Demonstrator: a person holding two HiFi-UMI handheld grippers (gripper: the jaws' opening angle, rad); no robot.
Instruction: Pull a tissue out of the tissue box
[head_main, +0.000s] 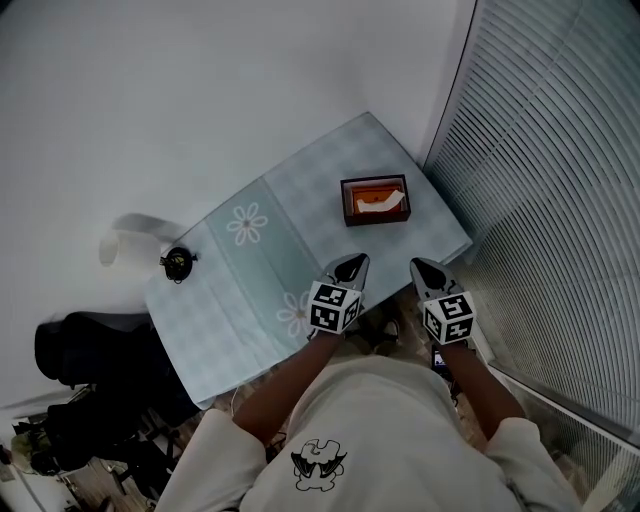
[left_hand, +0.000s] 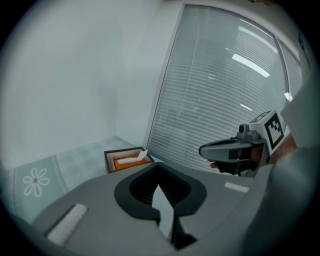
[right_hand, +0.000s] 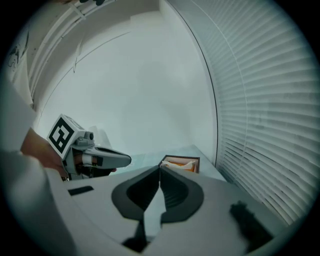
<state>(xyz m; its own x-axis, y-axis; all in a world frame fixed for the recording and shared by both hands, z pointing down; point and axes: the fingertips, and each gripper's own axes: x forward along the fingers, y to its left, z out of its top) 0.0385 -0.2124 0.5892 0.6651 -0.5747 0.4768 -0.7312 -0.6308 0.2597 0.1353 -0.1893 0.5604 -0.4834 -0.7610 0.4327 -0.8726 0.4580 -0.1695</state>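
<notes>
The tissue box (head_main: 375, 200) is dark brown with an orange inside, and a white tissue (head_main: 384, 203) sticks up from it. It stands on the far right part of the table (head_main: 250, 290). Both grippers hover side by side over the table's near edge, short of the box and pointing toward it. My left gripper (head_main: 357, 262) is shut with nothing in it; its view shows the box (left_hand: 127, 160) ahead on the left and the right gripper (left_hand: 220, 149) beside it. My right gripper (head_main: 418, 266) is shut and empty too, with the box (right_hand: 180, 164) just beyond its tips.
The table wears a pale blue-green checked cloth with white flowers. A small dark object (head_main: 177, 263) sits at its left corner. Window blinds (head_main: 560, 200) run along the right side, a white wall behind. A black chair (head_main: 90, 350) stands to the left of the table.
</notes>
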